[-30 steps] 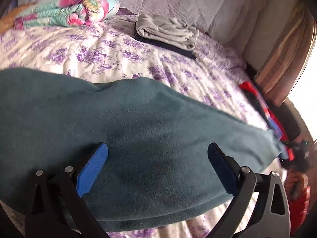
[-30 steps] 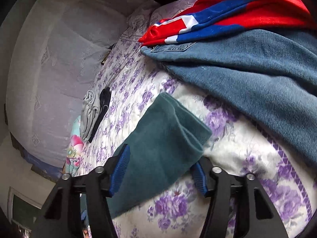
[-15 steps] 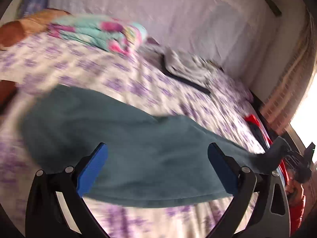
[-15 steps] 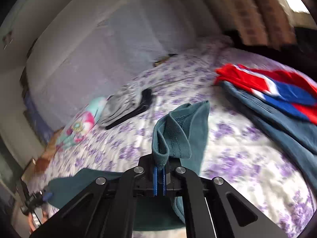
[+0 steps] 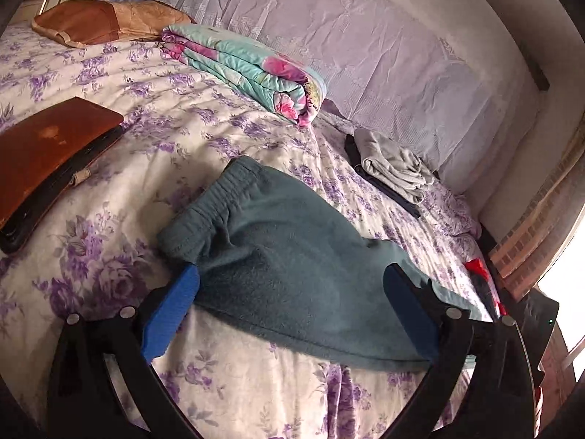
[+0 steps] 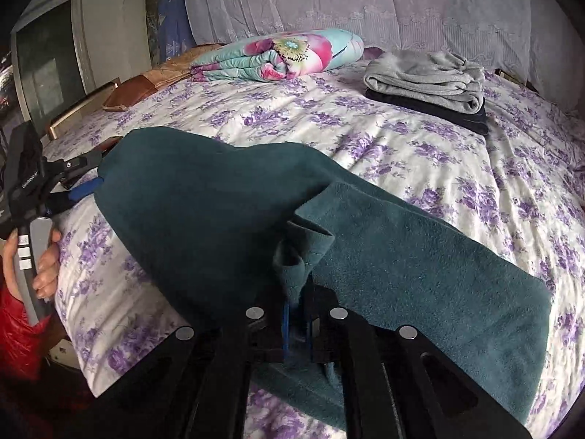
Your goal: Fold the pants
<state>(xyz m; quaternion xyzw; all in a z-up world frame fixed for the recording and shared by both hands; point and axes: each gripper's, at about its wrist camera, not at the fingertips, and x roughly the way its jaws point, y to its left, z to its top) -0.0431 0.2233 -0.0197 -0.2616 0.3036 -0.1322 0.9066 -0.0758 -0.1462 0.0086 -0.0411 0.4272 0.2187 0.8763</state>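
teal fleece pants (image 6: pixel 365 248) on floral bedspread (image 5: pixel 226 124), leg end lifted | my right gripper (image 6: pixel 297 323) jaws just reopening, hem between pads | left gripper (image 5: pixel 290 301) spread, holding nothing | risk: hem slips, fold skews

- Teal fleece pants (image 6: pixel 226 226) spread across a bed with a purple-flowered white cover (image 6: pixel 420 146), one leg folded over towards the lower right.
- At bottom centre, right gripper (image 6: pixel 297 325) with black arms and blue pads, jaws having just been opening, now a narrow gap apart, a bunched fold of the teal cloth between them.
- At far left, left gripper (image 6: pixel 86 186), one blue pad showing at the pants' edge, jaws spread; handle gripped by a hand (image 6: pixel 44 267) with a red sleeve (image 6: pixel 14 333) below.
- Further back: folded floral quilt (image 6: pixel 281 56), brown cushion (image 6: pixel 146 84) to its left.
- To the right, folded grey garment (image 6: pixel 424 77) stacked on a dark garment (image 6: pixel 438 111).
- Pale lace drape (image 6: pixel 365 0) behind the bed.
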